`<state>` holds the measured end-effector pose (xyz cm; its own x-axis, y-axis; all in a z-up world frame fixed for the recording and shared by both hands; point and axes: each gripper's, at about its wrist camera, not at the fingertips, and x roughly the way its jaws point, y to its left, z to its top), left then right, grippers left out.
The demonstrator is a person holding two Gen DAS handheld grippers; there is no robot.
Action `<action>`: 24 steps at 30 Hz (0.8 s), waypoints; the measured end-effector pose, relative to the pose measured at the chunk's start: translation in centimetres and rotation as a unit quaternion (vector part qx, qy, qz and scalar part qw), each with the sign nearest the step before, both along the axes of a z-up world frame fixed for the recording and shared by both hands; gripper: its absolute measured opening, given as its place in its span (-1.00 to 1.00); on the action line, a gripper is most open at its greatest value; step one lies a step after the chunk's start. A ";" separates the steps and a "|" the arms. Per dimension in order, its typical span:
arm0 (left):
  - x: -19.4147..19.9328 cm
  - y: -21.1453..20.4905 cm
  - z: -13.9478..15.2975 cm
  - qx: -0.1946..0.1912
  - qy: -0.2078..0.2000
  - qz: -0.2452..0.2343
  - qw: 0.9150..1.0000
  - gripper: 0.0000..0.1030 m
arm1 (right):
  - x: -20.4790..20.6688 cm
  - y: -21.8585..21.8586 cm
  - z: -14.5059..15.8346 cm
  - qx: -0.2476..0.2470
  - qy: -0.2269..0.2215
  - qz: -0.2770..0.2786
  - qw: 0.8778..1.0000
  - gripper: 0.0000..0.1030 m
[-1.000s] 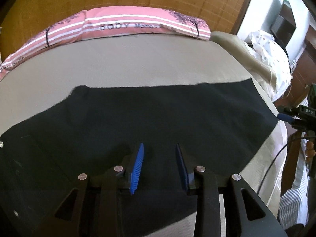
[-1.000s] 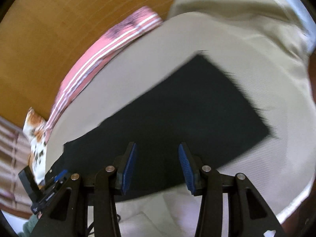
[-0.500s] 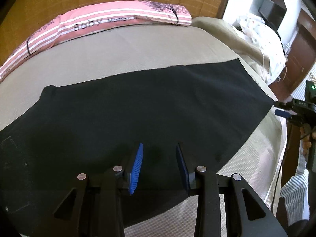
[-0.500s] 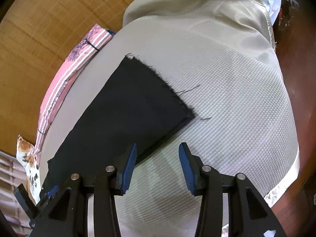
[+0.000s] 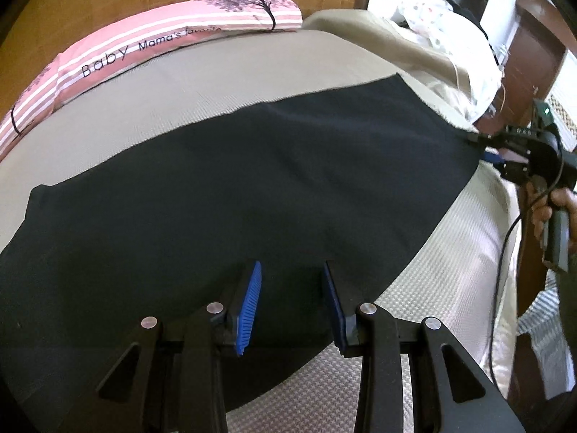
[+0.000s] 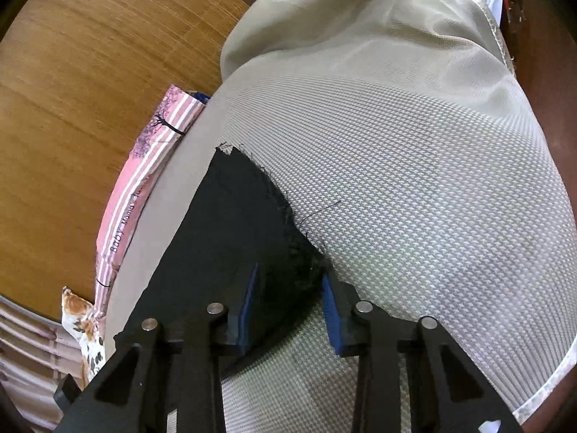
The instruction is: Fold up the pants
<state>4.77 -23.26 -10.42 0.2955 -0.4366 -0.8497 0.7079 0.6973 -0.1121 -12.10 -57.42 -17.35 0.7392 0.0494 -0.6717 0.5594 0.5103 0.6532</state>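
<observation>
A wide bed [image 5: 252,83] covered in a beige, waffle-textured sheet fills most of the room, backed by a wooden wall [image 6: 90,72]. Black pants [image 5: 234,187] lie flat along the bed's near edge, stretched lengthwise, their frayed hem [image 6: 274,195] toward the right end. A long pink striped pillow [image 5: 151,43] sits well behind them against the wall.

The right gripper [image 6: 288,310] sits down at the hem's near corner, its jaws closing with the dark cloth between the blue pads; I can't tell whether they pinch it yet. The left gripper [image 5: 292,303] hangs over the pants' near edge, jaws narrowly parted, nothing gripped. A hand [image 5: 548,209] shows on the right gripper's handle.
</observation>
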 end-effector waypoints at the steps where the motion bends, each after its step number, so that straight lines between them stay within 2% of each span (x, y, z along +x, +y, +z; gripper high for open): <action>1: -0.1 -0.1 0.0 0.002 -0.008 -0.003 1.000 -0.29 | -0.1 0.0 -0.1 0.001 -0.004 -0.002 1.000 -0.45; 5: 0.0 -0.4 -0.2 0.001 -0.011 -0.003 1.000 -0.30 | -0.3 -0.4 -0.7 0.017 -0.021 -0.022 0.999 -0.54; 7: -0.1 -0.4 -0.3 0.001 -0.012 -0.005 1.000 -0.30 | -0.3 -0.5 -1.0 0.033 -0.017 -0.023 0.999 -0.74; 9: -0.1 -0.5 -0.3 0.001 -0.010 -0.004 1.000 -0.30 | -0.3 -0.6 -1.3 0.055 -0.016 -0.031 0.998 -0.81; 14: 1.0 1.0 0.5 -0.031 0.038 0.015 0.999 -0.29 | 0.4 -0.4 0.4 0.083 -0.031 -0.035 0.995 -0.85; 18: 2.4 4.3 2.3 -0.057 0.029 0.060 0.996 -0.29 | 2.6 1.4 3.5 0.077 -0.053 0.005 0.996 -0.85; 24: 4.9 10.3 4.4 -0.084 0.030 0.136 0.987 -0.29 | 8.8 7.5 7.8 0.060 -0.068 0.102 0.991 -0.85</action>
<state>9.65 -12.97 -6.01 0.3730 -0.4840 -0.7916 0.4857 0.8288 -0.2779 -3.32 -49.95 -9.57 0.7887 0.2804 -0.5471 0.3552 0.5185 0.7778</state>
